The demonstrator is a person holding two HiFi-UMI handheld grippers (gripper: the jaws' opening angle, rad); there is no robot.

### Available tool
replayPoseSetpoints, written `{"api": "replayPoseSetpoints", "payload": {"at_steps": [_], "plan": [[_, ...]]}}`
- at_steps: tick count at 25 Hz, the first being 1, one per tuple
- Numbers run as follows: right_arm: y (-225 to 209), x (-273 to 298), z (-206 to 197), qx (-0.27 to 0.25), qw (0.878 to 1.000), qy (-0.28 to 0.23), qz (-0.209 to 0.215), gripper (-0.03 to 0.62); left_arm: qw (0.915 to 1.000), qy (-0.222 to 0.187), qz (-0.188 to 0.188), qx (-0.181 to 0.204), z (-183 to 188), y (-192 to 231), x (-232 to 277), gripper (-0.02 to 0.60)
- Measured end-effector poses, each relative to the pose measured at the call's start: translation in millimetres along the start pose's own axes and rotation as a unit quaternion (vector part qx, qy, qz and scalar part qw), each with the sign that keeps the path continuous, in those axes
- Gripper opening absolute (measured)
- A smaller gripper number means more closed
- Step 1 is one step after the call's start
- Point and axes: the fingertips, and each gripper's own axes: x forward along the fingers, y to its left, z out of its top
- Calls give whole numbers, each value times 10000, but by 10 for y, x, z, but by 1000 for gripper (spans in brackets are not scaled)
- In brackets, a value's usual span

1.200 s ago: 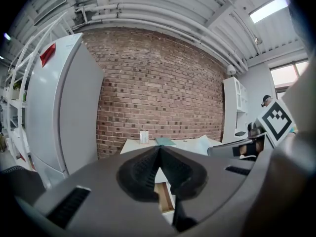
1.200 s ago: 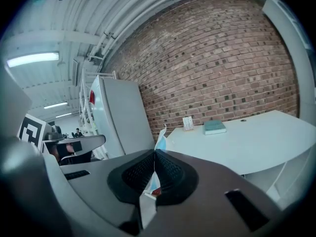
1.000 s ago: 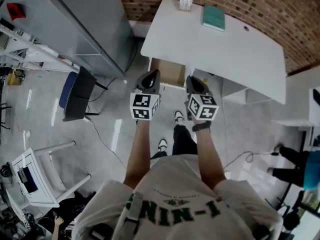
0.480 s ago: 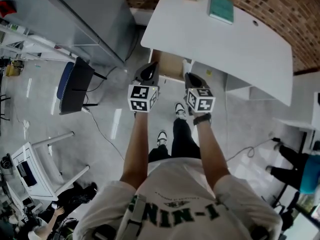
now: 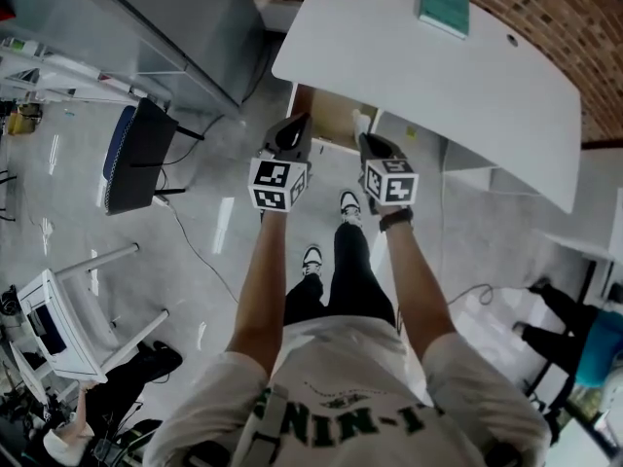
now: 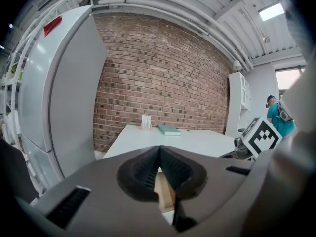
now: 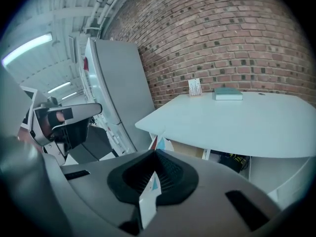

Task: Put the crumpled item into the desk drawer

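Two grippers are held out in front of a standing person, side by side and near each other, both pointing at a desk. At far left stand a tall grey metal cabinet (image 5: 146, 17) and, nearer, a dark office chair with a blue seat (image 5: 136, 154) on the pale floor.

Next comes the left gripper (image 5: 295, 129). Its own view shows the ribbed black jaws pressed together at the tips with nothing pinched between them; only a sliver of tan wood shows through the slit below the tips. It points at the left half of the open wooden desk drawer (image 5: 331, 134), which is pulled out from under the wide white desk (image 5: 438, 76).

Just right of it is the right gripper (image 5: 370, 144). Its jaws are closed tight on the crumpled white item with red and blue print (image 7: 159, 143), a thin piece that sticks out past the jaw tips and also fills the slit below them. From above, the item sits at the right end of the open drawer. Whether it is already inside the drawer or just above its edge cannot be told.

Farther right, a teal book (image 5: 444, 6) lies flat on the desk near its back edge. A red brick wall (image 5: 555, 17) runs behind the desk.
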Motion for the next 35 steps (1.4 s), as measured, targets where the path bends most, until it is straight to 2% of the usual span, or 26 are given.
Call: {"api": "replayPoseSetpoints", "payload": {"at_steps": [20,26,35], "plan": [[-377,1194,-850,-549,9931,980,351,3,9989,298,-206,-302,-1009,176,710,0],[-531,1404,-1040,-365,9924,1145,257,3,9985,318,-236,-372,-1186,193,844,0],[-714,1702,-1135,-452,9900,1336,61,3,9983,404,-297,-288,-1379,219,977,0]]}}
